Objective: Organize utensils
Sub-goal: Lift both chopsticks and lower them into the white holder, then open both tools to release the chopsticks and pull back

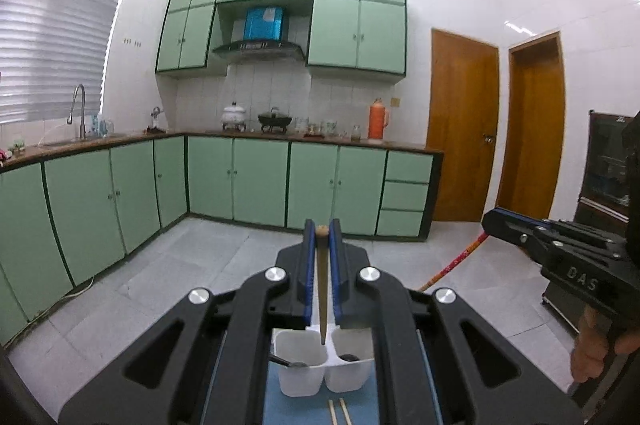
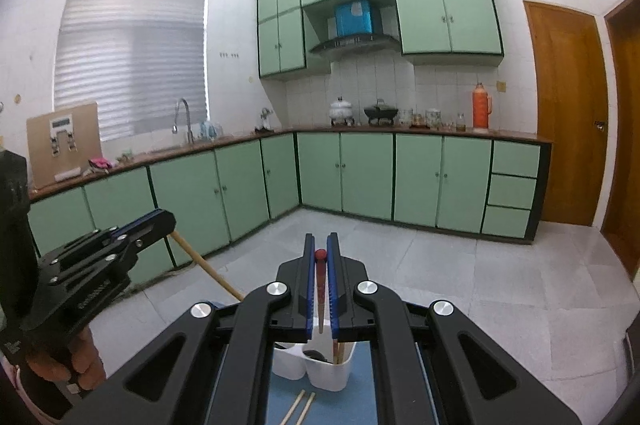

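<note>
We keep the left gripper [image 1: 322, 237] clamped on its wooden chopstick [image 1: 322, 289], the right gripper [image 2: 320, 257] on its red-tipped chopstick [image 2: 320, 291], lowering each vertically (tips first) into the white utensil holder [image 1: 304, 377] at the blue mat's [image 1: 296, 409] far edge.

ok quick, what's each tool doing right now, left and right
Left tool: closed on a plain wooden chopstick, above the white holder.
Right tool: closed on a red-tipped chopstick.

Above the white holder [image 1: 304, 373], which stands on a blue mat [image 1: 280, 405], the left gripper [image 1: 322, 231] has black arms and blue pads around a plain tan wooden chopstick [image 1: 322, 289]. The right gripper [image 2: 321, 245] is coloured alike, its chopstick [image 2: 320, 285] reddish and patterned with a red tip. Beyond the holder are mint-green cabinets [image 1: 256, 181] edged in dark green and an orange flask [image 1: 378, 119].
</note>
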The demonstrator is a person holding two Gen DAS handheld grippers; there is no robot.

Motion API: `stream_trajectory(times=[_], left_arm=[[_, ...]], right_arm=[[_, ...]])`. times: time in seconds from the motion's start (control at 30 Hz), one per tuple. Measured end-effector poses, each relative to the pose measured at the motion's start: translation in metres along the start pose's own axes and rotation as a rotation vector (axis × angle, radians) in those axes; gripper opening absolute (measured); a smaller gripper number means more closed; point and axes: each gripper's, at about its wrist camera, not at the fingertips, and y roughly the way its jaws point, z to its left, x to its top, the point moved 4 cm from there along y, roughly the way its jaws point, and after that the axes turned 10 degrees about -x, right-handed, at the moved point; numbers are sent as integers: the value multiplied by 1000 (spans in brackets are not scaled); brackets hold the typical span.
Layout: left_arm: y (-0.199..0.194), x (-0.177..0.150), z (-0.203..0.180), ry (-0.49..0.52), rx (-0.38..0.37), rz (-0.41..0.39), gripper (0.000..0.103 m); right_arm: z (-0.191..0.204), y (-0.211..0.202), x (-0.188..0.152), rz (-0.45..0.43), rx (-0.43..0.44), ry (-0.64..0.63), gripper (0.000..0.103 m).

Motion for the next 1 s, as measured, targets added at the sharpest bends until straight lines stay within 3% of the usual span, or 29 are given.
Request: stream_trajectory(times=[0.23,0.63,0.67,0.77,0.9,1.0], left_arm=[[54,-39,20,-30,18,98,6],[75,-79,38,-52,25,198,7],[73,-80,39,-57,24,199,11],[64,-79,40,-61,28,181,34],[46,-78,37,-63,21,150,48],[23,-80,32,-64,12,114,57]], right_arm=[[6,51,-29,100,-15,-28,6],[2,71,-59,155,-3,-17,11],[1,70,-60,151,-4,-13,12],[-4,60,-59,118,-25,-3,21],[-12,35,-56,25,-65,31,52],[-15,11,-61,-33,-94,36,62]])
